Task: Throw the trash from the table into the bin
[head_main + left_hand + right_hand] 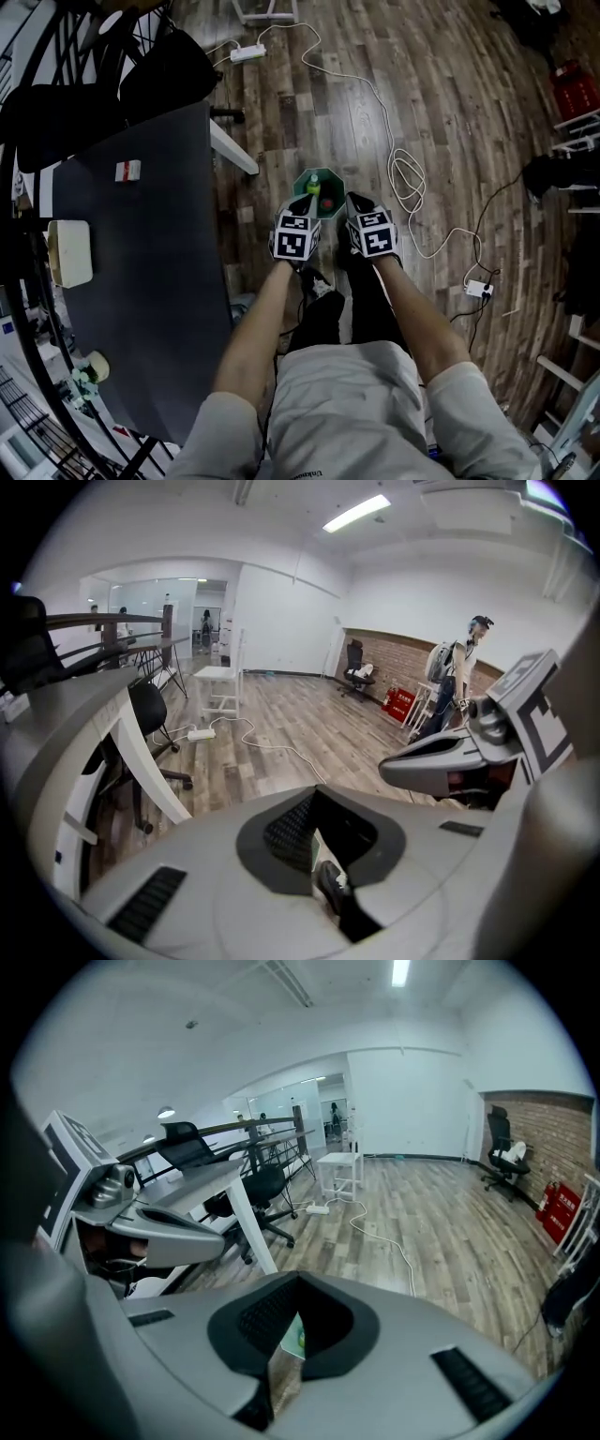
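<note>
Disposal step, apparently at its end: left tongs (307, 204) and right tongs (355, 202), both clenched on nothing, hang above the green bin (324, 172) on the floor, which holds a bottle (313, 184). The next move likely calls for reaching the bench (141, 291), where a white box (70, 251) lies.

Wood-plank floor (469, 122). 1 white cable (387, 131) runs from a white power strip (247, 53) into a loose coil, then on to a second white socket block (478, 289). 1 black office chair (169, 66) stands at upper left, 1 red crate (572, 86) at upper right, and 1 white stool (217, 688) farther off.
</note>
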Available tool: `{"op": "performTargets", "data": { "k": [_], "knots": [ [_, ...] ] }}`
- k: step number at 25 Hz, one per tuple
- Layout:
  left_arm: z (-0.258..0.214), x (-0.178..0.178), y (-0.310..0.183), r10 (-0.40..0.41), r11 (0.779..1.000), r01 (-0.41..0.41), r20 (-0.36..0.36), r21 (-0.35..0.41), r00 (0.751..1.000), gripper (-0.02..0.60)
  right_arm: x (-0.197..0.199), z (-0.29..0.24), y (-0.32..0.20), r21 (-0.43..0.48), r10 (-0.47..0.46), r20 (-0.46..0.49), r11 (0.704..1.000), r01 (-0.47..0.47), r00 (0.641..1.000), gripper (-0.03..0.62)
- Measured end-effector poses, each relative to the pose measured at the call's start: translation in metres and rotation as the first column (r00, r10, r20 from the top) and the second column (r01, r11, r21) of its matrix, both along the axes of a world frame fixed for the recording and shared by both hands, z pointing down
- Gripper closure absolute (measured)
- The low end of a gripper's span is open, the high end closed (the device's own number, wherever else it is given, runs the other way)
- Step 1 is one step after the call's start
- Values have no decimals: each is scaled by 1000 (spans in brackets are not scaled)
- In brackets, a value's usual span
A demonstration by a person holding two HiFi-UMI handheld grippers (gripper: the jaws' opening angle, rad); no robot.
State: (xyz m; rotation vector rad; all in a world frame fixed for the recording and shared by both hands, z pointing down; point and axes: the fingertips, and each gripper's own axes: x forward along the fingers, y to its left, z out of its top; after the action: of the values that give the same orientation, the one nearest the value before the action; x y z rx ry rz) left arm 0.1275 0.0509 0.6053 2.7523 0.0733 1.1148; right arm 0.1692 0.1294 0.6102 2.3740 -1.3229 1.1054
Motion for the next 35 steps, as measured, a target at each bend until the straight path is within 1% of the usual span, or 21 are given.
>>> {"op": "performTargets", "data": {
  "k": [3,7,10,12,14,17,20,23,26,27,29,33,34,35],
  "knots": [
    [-23,3,-19,-14,999,15,-34,32,999,554,4,-19,-25,28,-30,-32,999,31,999,589],
    [-61,-6,-64,-85,993,91,-78,77,993,554,-1,-53,-73,71,-86,-71,993,91,994,589],
    [-97,-18,-110,-148,978,163,-122,127,981,554,-7,-84,-121,118,-149,-106,980,161,983,589],
    [-120,-31,-141,-189,963,214,-152,166,970,553,-16,-100,-153,144,-194,-124,967,211,973,589],
    [-141,-48,-174,-239,942,271,-173,198,956,552,-28,-115,-184,167,-241,-136,951,262,961,589],
    [-165,-77,-228,-325,900,366,-193,239,926,552,-53,-138,-239,201,-329,-157,913,356,931,589],
    [-175,-102,-275,-395,863,439,-208,251,895,552,-72,-148,-293,224,-398,-169,876,428,902,589],
    [-168,-128,-319,-454,833,493,-199,251,868,552,-89,-149,-348,236,-448,-171,846,478,878,589],
    [-160,-146,-361,-503,805,539,-196,249,842,552,-102,-146,-400,222,-505,-175,816,534,845,589],
    [-158,-151,-374,-520,795,555,-195,245,831,552,-105,-145,-416,214,-525,-176,805,553,832,578],
    [-154,-161,-396,-560,773,590,-188,233,807,552,-111,-143,-447,191,-571,-175,780,596,803,558],
    [-142,-176,-439,-636,723,661,-177,202,751,552,-126,-134,-501,151,-643,-178,730,666,745,551],
    [-139,-177,-447,-654,711,677,-177,190,736,552,-126,-130,-513,145,-655,-176,721,678,735,541],
    [-136,-178,-454,-670,699,693,-177,178,721,552,-128,-126,-525,136,-671,-169,709,692,722,510]
  ]
}}
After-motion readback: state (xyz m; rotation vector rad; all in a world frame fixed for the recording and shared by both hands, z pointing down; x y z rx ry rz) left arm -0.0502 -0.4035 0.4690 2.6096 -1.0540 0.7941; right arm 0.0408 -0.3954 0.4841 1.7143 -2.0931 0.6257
